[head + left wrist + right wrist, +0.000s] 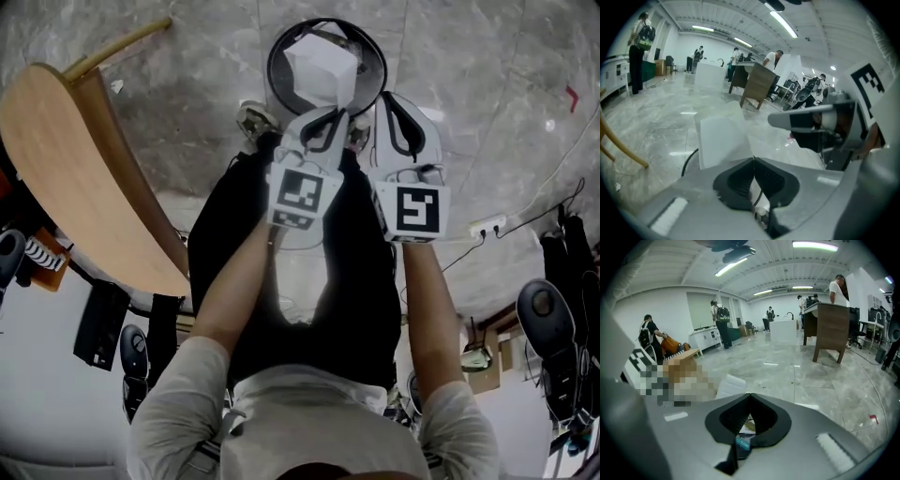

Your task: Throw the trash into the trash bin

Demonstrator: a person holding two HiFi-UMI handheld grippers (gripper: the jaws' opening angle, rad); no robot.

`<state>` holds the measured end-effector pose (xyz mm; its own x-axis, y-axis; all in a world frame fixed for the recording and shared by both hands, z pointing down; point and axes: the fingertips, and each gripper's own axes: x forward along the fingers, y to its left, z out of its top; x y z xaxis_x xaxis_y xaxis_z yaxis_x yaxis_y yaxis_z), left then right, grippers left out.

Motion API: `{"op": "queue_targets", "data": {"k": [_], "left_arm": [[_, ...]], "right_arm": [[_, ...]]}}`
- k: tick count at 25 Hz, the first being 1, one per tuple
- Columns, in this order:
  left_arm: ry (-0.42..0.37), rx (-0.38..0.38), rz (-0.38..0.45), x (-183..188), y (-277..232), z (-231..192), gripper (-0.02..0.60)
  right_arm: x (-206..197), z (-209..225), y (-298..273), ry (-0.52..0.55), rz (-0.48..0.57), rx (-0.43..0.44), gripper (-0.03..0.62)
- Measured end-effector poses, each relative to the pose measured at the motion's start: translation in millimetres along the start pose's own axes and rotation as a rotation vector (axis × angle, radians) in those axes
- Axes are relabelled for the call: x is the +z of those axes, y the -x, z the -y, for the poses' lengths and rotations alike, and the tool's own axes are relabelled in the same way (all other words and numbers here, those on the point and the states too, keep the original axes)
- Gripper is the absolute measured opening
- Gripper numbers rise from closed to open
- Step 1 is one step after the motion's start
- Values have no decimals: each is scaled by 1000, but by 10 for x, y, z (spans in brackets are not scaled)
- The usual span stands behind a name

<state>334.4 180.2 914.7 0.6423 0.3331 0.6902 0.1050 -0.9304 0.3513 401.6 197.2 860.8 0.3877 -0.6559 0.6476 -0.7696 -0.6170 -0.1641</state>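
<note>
A round black trash bin (281, 47) stands on the marble floor in front of the person's feet. A folded white paper (323, 66) sits over its mouth. My left gripper (323, 117) reaches to the bin's near rim and is shut on a corner of that paper (722, 138), which stands up beyond the jaw tips (753, 161); the bin's rim (689, 161) curves at the left. My right gripper (389, 98) is beside it at the bin's right edge, jaws shut (750, 395) with nothing gripped. The paper (729, 386) shows just left of its tip.
A curved wooden table (66, 169) fills the left, with a wooden chair leg (117, 47) beyond it. A power strip with cables (487, 225) lies on the floor at the right, near an office chair (548, 314). People and a wooden desk (829, 329) stand far off.
</note>
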Motion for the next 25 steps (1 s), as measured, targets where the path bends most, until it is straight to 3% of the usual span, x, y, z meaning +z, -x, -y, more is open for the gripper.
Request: {"op": "queue_targets", "data": {"k": [4,14,20,25], "left_arm": [[-9,-41,-82,-355,-317,-86,23],[-12,16,-152,-648,-626,-395,25],[-2,-3,-204,-776,-706,-338,26],[19,65,-258,-879,-662,-442,57]], "right_arm": [[-165,99,-168,-11,-5,-21,8],[-348,103,-332,-19,-34,-20,8],[-400,138,-270,-22,-61,-17,8],[-382,165,-239,-39,-72,-17,8]]}}
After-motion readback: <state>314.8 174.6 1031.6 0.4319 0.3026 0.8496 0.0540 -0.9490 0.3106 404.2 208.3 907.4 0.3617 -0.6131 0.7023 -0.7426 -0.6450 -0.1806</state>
